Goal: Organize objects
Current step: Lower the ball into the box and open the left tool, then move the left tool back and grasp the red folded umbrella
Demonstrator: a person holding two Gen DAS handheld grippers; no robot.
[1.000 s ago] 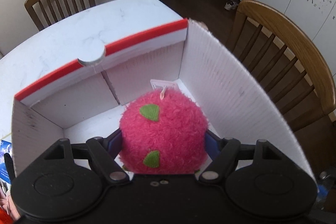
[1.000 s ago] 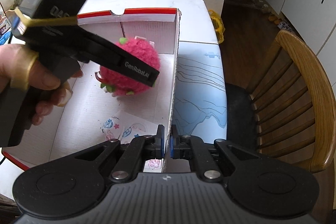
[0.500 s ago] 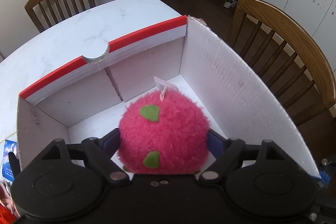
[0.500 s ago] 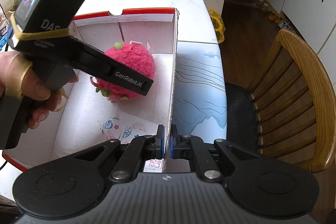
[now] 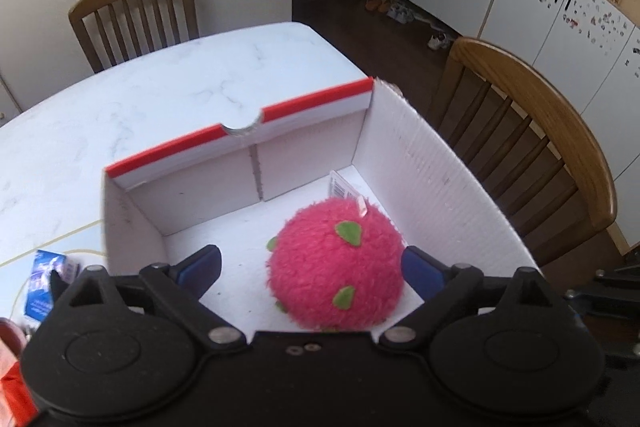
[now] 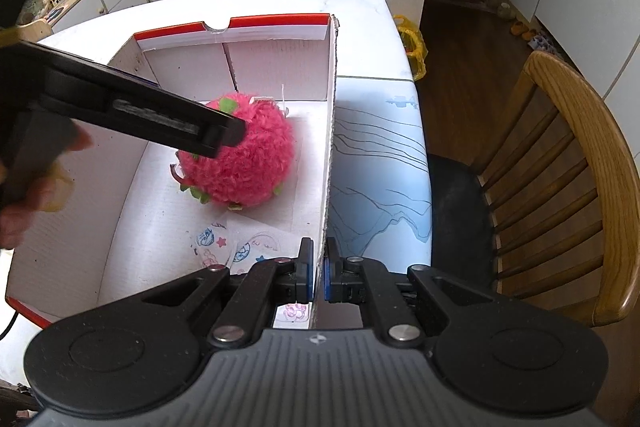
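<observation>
Your left gripper (image 5: 310, 269) stands spread; fuzzy pink plush ball (image 5: 336, 263) rests released. Lift straight clear while your right gripper (image 6: 316, 277) pinches the white corrugated box wall (image 6: 326, 163).

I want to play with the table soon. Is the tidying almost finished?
Partly. The pink fluffy ball already sits inside the white box, and the left gripper is open around it. The right gripper pinches the box wall. A small blue packet on the table may be left.
</observation>
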